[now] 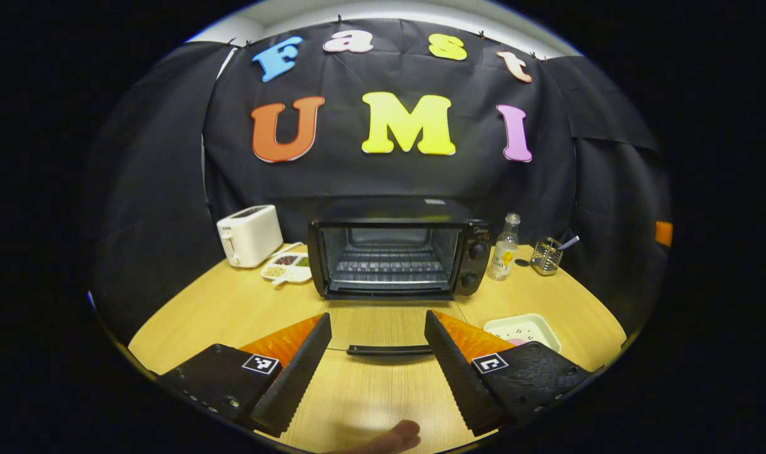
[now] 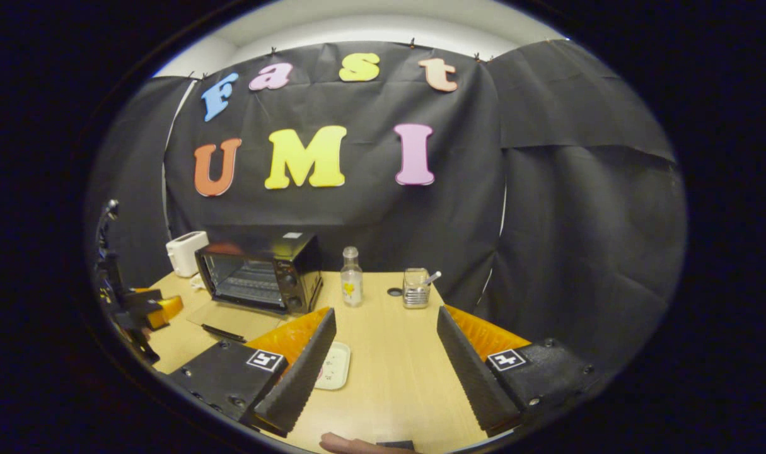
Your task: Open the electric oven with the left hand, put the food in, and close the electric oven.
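Observation:
The black electric oven stands at the back of the wooden table with its door folded down flat; the wire rack inside is bare. The door's black handle lies between the fingers of my left gripper, which is open and holds nothing. A white tray with something pink in it sits front right of the oven, partly hidden behind the right finger. In the right gripper view, my right gripper hovers open over the table, with the tray beside its left finger and the oven far left.
Left of the oven stand a white toaster and a divided snack dish. To its right are a clear bottle and a wire holder. A fingertip shows at the bottom edge. The left gripper appears far left.

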Demonstrator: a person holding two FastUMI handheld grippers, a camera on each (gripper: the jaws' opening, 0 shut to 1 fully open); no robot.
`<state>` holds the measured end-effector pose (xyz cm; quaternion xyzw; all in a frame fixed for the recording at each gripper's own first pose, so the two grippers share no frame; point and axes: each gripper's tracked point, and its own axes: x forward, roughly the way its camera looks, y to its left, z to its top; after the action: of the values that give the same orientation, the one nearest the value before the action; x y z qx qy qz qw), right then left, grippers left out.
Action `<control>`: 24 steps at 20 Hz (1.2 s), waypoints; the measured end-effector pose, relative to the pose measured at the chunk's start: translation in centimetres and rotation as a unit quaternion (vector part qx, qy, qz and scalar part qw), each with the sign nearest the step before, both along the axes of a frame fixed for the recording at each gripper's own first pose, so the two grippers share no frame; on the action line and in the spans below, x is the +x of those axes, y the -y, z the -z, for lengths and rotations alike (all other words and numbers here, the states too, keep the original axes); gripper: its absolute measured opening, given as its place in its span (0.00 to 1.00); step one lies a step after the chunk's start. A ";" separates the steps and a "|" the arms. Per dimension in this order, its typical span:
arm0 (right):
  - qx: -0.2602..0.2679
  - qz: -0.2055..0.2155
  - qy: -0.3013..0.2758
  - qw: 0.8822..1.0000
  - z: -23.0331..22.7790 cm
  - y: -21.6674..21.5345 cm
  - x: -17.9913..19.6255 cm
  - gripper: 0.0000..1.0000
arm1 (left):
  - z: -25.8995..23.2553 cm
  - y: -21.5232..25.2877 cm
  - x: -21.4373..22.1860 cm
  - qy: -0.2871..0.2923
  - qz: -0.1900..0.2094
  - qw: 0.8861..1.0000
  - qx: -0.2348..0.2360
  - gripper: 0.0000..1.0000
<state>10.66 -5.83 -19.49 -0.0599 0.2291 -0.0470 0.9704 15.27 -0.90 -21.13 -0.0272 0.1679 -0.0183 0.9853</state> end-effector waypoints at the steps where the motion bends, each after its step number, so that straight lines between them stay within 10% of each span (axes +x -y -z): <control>1: 0.000 -0.002 -0.009 1.000 1.2 0.0 0.5 1.00 | -1.7 -0.1 -0.8 0.018 -0.002 1.000 -0.001 0.95; 15: 0.093 -0.014 -0.173 0.980 20.4 -2.2 5.6 0.93 | -14.0 -1.5 -11.0 0.169 -0.011 0.985 0.025 0.95; 24: 0.131 -0.024 -0.205 0.970 25.1 -3.8 6.6 0.55 | -14.9 -1.3 -12.1 0.169 -0.004 0.986 0.000 0.96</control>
<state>17.27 -2.05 -44.56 0.0539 0.4260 0.0196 0.9029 3.12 0.35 -6.19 -0.0242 -0.0015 -0.0184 0.9995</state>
